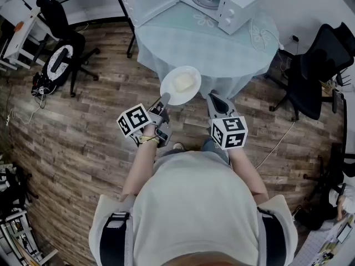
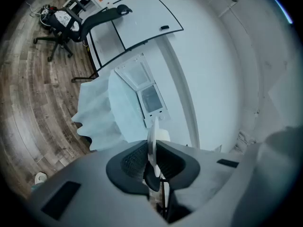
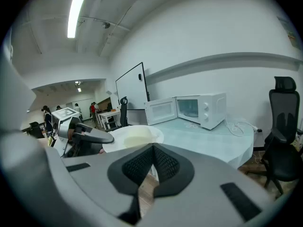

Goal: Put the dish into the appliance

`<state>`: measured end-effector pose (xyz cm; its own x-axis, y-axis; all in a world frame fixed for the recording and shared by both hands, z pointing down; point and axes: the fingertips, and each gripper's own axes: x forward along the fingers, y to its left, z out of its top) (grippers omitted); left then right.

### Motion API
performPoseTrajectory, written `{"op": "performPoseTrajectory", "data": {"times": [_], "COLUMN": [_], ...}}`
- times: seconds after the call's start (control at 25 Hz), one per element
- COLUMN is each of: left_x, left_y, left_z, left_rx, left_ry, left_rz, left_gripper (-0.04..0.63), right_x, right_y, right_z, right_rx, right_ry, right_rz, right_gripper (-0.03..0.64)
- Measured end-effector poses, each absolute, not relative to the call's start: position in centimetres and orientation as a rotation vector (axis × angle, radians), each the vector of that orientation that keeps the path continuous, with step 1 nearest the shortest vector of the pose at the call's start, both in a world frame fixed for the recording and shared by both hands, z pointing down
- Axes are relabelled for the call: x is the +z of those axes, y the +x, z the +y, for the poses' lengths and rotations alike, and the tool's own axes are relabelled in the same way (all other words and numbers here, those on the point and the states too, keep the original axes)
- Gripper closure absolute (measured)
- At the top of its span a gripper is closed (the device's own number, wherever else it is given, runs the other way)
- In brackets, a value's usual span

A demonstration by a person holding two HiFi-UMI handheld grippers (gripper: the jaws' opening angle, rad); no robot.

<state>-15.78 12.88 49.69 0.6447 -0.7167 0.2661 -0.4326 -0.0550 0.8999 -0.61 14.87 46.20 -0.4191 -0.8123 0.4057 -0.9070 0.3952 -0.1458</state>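
A white plate (image 1: 181,85) with a pale slab of food on it hangs in the air, short of the round table's near edge. My left gripper (image 1: 164,100) is shut on its near rim. In the left gripper view the plate (image 2: 152,138) shows edge-on, pinched between the dark pads. The white microwave (image 1: 219,4) stands at the back of the table with its door (image 1: 151,2) swung open to the left. My right gripper (image 1: 214,97) is level with the plate's right side, shut and holding nothing. Its own view shows the plate (image 3: 133,137), the microwave (image 3: 200,109) and closed jaws.
The round table (image 1: 227,51) wears a pale cloth that hangs over its edge. Black office chairs stand at the right (image 1: 310,76) and at the far left (image 1: 61,21). A whiteboard (image 3: 132,86) and desks with people lie further back. The floor is wood planks.
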Motion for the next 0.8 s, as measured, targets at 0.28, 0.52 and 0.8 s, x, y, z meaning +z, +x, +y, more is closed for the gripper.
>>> {"op": "performPoseTrajectory", "data": {"times": [0.28,0.52,0.8], "left_x": [50.0,50.1,50.1], "left_y": [-16.9,-17.1,-17.8], "left_z": [14.3,14.6,14.6], "left_rx": [-0.311,-0.303,-0.299], "left_ry": [1.666,1.674,1.677], "left_rz": [-0.915,-0.893,-0.859], "left_gripper": [0.551,0.551,0.551], "right_x": [46.4,46.7,46.6], "right_y": [-2.3,-2.8,-3.8], "right_z": [16.3,17.0,17.2], "right_rx": [0.506,0.516,0.526], "right_ry": [1.507,1.531,1.584], "right_rz": [-2.375,-2.360,-2.363], "right_gripper": [0.612,0.612,0.612]}}
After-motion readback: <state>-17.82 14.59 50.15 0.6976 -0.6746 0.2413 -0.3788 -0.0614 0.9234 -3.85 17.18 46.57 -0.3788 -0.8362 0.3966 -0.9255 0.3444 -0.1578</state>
